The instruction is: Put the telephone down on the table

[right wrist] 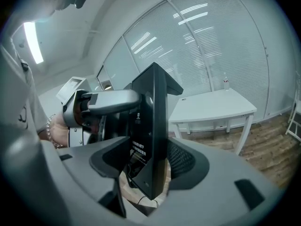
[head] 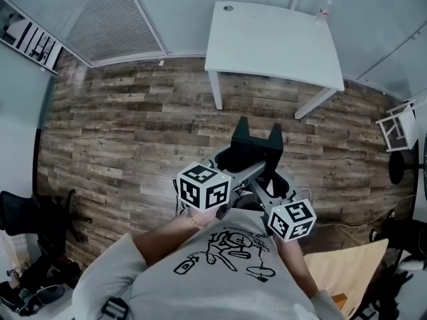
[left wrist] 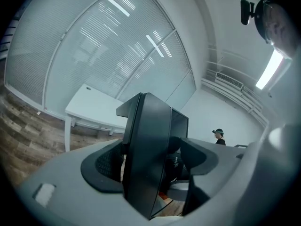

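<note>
Two claws share one load. The left claw and the right claw each stand spread wide, pads pressed on opposite faces of the telephone. This is a black slab carried on edge, its long axis roughly upright and leaning slightly. It hangs over the wooden floor, close in front of the person, resting on nothing.

The bench, white and bare but for a small bottle near its far right corner, lies well apart, ahead of both claws, its near edge facing the telephone. The coming move is therefore judged to be a forward carry, then a lowering onto the top. Neither hand is clearly nearer the bench, though the left claw's marker cube sits slightly further forward.

Only the head view shows the stretch of floor between telephone and bench. Only the right gripper view shows the left claw's grey finger laid against the telephone, and white print on its face. The left gripper view adds a second person, far off.
</note>
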A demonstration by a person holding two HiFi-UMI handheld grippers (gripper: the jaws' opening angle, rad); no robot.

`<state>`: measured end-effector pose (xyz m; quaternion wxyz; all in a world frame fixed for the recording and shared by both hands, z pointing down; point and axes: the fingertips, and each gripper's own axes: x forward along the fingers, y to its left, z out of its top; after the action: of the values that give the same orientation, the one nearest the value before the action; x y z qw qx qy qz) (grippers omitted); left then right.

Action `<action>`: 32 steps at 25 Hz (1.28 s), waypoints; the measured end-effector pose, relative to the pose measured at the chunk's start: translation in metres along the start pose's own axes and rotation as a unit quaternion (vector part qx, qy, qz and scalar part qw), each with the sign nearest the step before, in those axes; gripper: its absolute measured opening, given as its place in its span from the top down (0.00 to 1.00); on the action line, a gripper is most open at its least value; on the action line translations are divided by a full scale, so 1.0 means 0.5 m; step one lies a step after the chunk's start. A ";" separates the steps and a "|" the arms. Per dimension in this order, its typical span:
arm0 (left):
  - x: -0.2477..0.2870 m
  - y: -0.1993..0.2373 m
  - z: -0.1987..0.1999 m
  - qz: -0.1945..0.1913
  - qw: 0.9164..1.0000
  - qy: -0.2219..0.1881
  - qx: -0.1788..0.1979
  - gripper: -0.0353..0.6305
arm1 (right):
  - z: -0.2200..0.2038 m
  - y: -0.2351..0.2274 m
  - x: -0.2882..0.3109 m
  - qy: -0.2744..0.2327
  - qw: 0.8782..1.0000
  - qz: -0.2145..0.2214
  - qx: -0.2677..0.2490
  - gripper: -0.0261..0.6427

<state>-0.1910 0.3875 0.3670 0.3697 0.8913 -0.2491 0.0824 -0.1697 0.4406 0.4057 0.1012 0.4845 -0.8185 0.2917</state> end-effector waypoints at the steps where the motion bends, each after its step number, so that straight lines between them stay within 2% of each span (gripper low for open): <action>1: -0.003 0.003 -0.001 0.000 1.000 0.001 -0.002 0.39 | -0.002 0.003 0.003 0.001 1.000 0.000 0.000 0.61; 5: 0.000 0.016 -0.003 0.003 1.000 0.004 -0.010 0.39 | -0.005 0.001 0.012 0.006 1.000 -0.001 0.004 0.61; 12: 0.054 0.025 0.027 0.001 1.000 0.006 -0.003 0.39 | 0.023 -0.051 0.029 0.000 1.000 -0.003 0.007 0.61; 32: 0.363 0.011 0.173 0.004 1.000 0.008 0.004 0.39 | 0.185 -0.352 0.045 -0.010 1.000 -0.001 0.010 0.61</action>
<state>-0.0406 0.2541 0.3690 0.3674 0.8914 -0.2493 0.0915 -0.0205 0.3072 0.4075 0.0887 0.4887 -0.8162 0.2951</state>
